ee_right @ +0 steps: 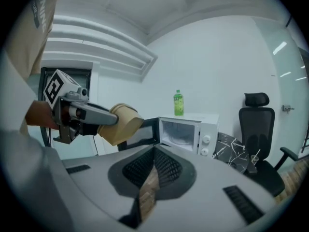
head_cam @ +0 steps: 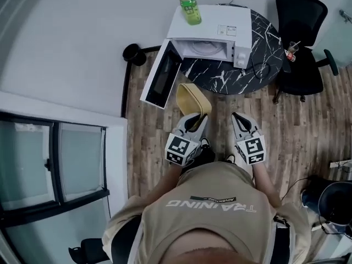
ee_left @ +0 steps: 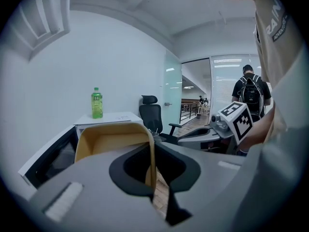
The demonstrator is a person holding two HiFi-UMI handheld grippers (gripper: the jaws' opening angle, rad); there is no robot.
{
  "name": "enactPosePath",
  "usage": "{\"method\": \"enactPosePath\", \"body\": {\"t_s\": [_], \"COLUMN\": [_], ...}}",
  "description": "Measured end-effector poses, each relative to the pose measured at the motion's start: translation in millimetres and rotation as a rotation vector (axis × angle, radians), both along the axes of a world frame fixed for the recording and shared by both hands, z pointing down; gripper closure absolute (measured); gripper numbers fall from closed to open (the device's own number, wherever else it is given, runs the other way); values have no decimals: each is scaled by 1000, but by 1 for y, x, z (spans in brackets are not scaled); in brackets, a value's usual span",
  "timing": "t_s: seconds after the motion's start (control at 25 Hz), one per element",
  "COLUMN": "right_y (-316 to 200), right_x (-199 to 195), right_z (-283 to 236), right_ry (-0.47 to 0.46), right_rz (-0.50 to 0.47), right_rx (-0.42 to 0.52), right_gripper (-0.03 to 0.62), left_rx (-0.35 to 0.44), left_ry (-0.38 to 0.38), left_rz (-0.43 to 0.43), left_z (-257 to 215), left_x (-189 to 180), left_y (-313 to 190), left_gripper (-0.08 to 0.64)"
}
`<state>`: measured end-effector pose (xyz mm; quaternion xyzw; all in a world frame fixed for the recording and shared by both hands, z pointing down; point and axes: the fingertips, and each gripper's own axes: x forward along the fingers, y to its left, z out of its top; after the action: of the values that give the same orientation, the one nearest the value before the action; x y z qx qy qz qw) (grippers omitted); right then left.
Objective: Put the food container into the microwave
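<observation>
Clamping food container (head_cam: 192, 97) rim: left gripper (head_cam: 195, 116), short of microwave (head_cam: 217, 34).

- Grips the tan food container (ee_left: 112, 140) by its right wall with the left tool (ee_left: 152, 151), jaws tight on it, lower centre.
- Shows a green bottle (ee_left: 96, 103) atop the white microwave (ee_left: 108, 118), left of centre, door (ee_left: 48, 158) open at lower left.
- Catches the right tool (ee_left: 189, 137) at right, a black chair (ee_left: 152, 115) mid-frame.

Even, soft indoor light, muted colours — fisheye bending, dark vignetted corners, sharp focus
</observation>
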<state>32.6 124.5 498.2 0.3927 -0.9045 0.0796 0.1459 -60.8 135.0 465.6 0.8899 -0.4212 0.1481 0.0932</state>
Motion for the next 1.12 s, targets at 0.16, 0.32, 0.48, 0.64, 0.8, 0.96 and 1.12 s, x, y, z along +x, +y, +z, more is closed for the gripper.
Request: {"method": "enactPosePath", "body": {"t_s": [0.16,0.32,0.48,0.64,0.8,0.96,1.12], "right_y": [-28,-58,-80,-102,-110,-119,-126], "right_x": [-20,-38,-59,-76,-87,-83,-74], "right_z": [-15,-19,-16,-12,-8,-6,-1], "right_ry": [7,67,56,60,76,94,84], "right_rz": [24,66,127,182,194,208,221], "right_rx": [29,57,45,42,25,20,9], "right_gripper": [583,583,583,583,583,583,583], "left_rx": [39,34,-2,-15,-31,-43,-65], "left_ry": [34,45,53,62,71,86,90], "left_rz": [43,95,149,211,248,253,253], "left_z": [-11,-2,10,18,28,36,43], "left_x": [-17,-35,-55,-66,-73,-72,-65], "left_y": [-39,-70,-91,-108,-120,-135,-143], "left_gripper": [531,531,532,531,531,531,531]}}
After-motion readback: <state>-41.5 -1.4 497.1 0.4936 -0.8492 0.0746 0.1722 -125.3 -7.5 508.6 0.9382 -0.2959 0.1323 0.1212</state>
